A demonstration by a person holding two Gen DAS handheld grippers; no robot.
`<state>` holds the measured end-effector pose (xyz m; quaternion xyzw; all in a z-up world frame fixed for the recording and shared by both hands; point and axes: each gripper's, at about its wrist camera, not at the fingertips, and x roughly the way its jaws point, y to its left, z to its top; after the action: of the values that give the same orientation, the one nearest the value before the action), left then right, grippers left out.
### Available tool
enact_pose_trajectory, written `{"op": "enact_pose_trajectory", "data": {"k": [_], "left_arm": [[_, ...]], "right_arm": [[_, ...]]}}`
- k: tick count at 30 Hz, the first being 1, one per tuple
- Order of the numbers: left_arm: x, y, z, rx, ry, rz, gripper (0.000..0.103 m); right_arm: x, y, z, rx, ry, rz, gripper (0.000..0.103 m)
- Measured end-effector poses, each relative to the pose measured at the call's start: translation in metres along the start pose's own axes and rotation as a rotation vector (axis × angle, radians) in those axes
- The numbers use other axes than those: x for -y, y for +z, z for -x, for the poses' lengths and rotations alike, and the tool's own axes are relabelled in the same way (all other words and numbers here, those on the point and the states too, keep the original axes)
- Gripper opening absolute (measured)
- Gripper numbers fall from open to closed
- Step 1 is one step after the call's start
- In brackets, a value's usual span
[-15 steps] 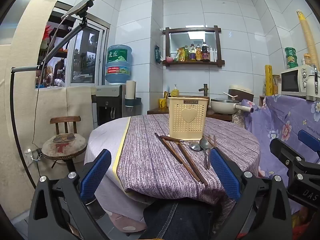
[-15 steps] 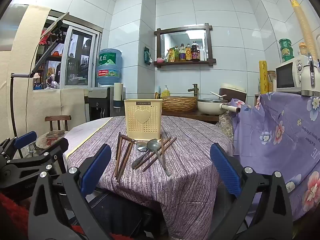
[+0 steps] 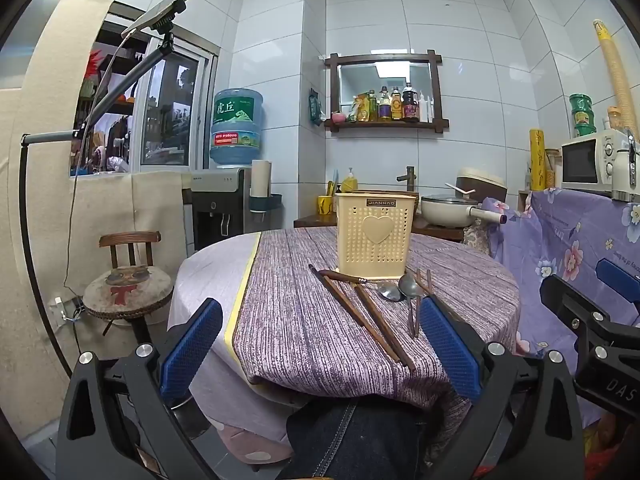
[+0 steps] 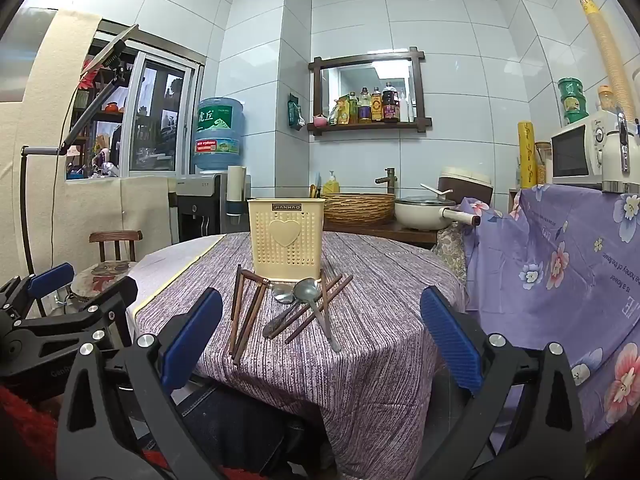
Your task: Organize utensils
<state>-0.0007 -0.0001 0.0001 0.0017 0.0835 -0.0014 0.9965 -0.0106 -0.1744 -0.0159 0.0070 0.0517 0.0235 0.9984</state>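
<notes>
A cream perforated utensil holder [image 3: 374, 236] [image 4: 285, 240] with a heart stands upright on the round table [image 3: 296, 320] [image 4: 376, 352]. In front of it lie brown chopsticks [image 3: 362, 316] [image 4: 246, 316], crossed chopsticks [image 4: 316, 308] and two metal spoons [image 3: 400, 289] [image 4: 306, 292]. My left gripper [image 3: 320, 350] is open and empty, short of the table's near edge. My right gripper [image 4: 320, 348] is open and empty, also short of the table; its side shows in the left wrist view [image 3: 592, 320].
A small wooden stool [image 3: 128, 284] stands left of the table. A water dispenser [image 3: 224, 208], a sink counter with a pot [image 3: 452, 210] and basket [image 4: 358, 208], and a microwave [image 3: 592, 160] on a floral cloth line the back and right.
Both grippers have shifted only slightly; the utensils and holder have not moved.
</notes>
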Motion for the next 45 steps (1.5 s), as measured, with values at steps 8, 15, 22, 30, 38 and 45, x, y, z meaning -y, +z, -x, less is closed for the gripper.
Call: {"op": "enact_pose_trajectory", "data": {"k": [8, 15, 22, 30, 38, 45], "left_arm": [[-0.0009, -0.0001, 0.0004, -0.004, 0.002, 0.003, 0.098], [-0.0012, 0.0004, -0.0036, -0.006, -0.002, 0.002, 0.098], [-0.0015, 0.0005, -0.0037, -0.007, -0.002, 0.002, 0.098], [-0.0014, 0.0005, -0.0041, -0.010, -0.004, 0.002, 0.098], [-0.0014, 0.0007, -0.0030, -0.011, -0.006, 0.002, 0.098], [-0.0014, 0.0006, -0.0045, -0.012, -0.003, 0.003, 0.098]], "right_arm": [[-0.0001, 0.0001, -0.0006, 0.000, 0.000, 0.000, 0.098], [0.0002, 0.0001, -0.0009, 0.000, 0.001, 0.000, 0.098], [0.0002, -0.0001, -0.0013, -0.001, 0.001, 0.000, 0.098], [0.0001, 0.0002, -0.0015, -0.002, 0.002, 0.000, 0.098], [0.0000, 0.0006, -0.0015, -0.001, 0.001, 0.000, 0.098], [0.0002, 0.0008, -0.0015, -0.003, 0.002, -0.001, 0.098]]}}
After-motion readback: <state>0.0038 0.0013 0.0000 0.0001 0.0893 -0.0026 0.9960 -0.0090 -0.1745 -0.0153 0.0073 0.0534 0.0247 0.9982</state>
